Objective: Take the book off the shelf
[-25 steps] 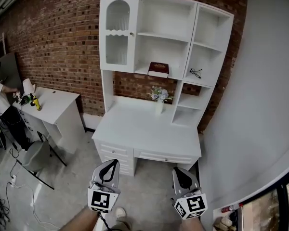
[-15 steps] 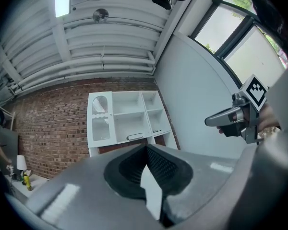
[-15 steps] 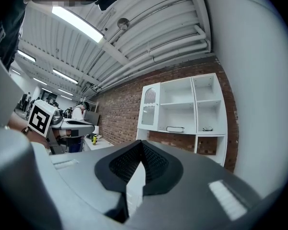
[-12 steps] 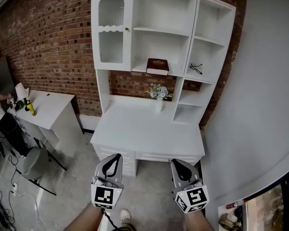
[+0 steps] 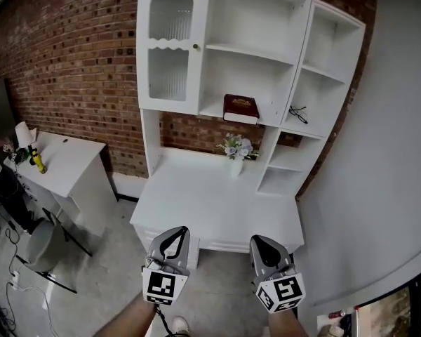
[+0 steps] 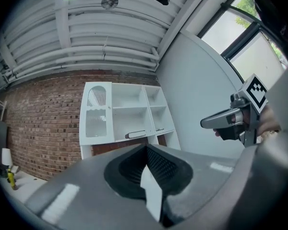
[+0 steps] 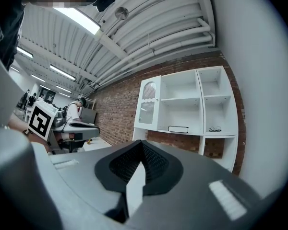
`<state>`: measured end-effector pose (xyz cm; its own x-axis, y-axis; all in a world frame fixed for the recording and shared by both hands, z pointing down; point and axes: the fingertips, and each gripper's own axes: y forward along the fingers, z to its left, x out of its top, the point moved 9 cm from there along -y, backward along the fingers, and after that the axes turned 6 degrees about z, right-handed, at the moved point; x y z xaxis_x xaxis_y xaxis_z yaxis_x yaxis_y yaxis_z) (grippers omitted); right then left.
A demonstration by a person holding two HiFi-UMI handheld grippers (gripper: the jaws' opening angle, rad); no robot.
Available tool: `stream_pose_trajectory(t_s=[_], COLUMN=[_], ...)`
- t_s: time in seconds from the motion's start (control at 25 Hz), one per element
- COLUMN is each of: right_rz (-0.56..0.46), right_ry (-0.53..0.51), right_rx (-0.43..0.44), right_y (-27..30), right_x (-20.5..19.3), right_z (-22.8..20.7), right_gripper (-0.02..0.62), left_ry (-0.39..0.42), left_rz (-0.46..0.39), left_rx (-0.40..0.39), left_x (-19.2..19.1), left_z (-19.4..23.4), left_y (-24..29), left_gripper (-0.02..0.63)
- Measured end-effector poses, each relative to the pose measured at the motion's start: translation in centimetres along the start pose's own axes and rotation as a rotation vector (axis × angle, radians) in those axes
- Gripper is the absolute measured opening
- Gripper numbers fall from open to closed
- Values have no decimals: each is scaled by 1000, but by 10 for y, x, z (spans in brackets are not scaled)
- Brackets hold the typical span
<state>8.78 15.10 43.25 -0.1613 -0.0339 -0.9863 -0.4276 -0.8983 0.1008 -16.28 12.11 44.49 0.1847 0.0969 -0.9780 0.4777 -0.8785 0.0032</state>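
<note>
At bottom centre, left gripper [image 5: 175,234] and right gripper [image 5: 258,243], jaws pressed together, empty; book [image 5: 241,108] flat on shelf [image 5: 212,111] above.

Book [image 5: 241,108]: dark red, closed, shown laid flat on the white shelf [image 5: 212,108]; set well beyond the fingers of the left gripper [image 5: 172,237] and right gripper [image 5: 262,246], untouched.

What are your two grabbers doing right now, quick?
Grey left gripper: shut, holding nothing.
Grey right gripper: shut, holding nothing.
</note>
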Motion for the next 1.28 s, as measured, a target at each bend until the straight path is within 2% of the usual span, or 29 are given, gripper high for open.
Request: stream_pose_trajectory(t_s=[0.32,0.48,0.76,1.28], right_rz=[34,40,58,68], right_ry=[24,27,6,7], right_rx=[-51,-82,-93,-91], right_y=[47,62,82,114], right_x=[-13,-9,-1,5], right_z=[-1,-7,-2,-38], right_gripper=[28,28,28,28], left_ry=[7,-21,-42,-73], left_rz=[2,24,2,25], left_rx=[-86,-92,-102,-111], left_x=[-15,-24,-24,-33], left_z=[9,29,59,76], left_y=[45,60,75,115], left_gripper=[2,2,2,2])
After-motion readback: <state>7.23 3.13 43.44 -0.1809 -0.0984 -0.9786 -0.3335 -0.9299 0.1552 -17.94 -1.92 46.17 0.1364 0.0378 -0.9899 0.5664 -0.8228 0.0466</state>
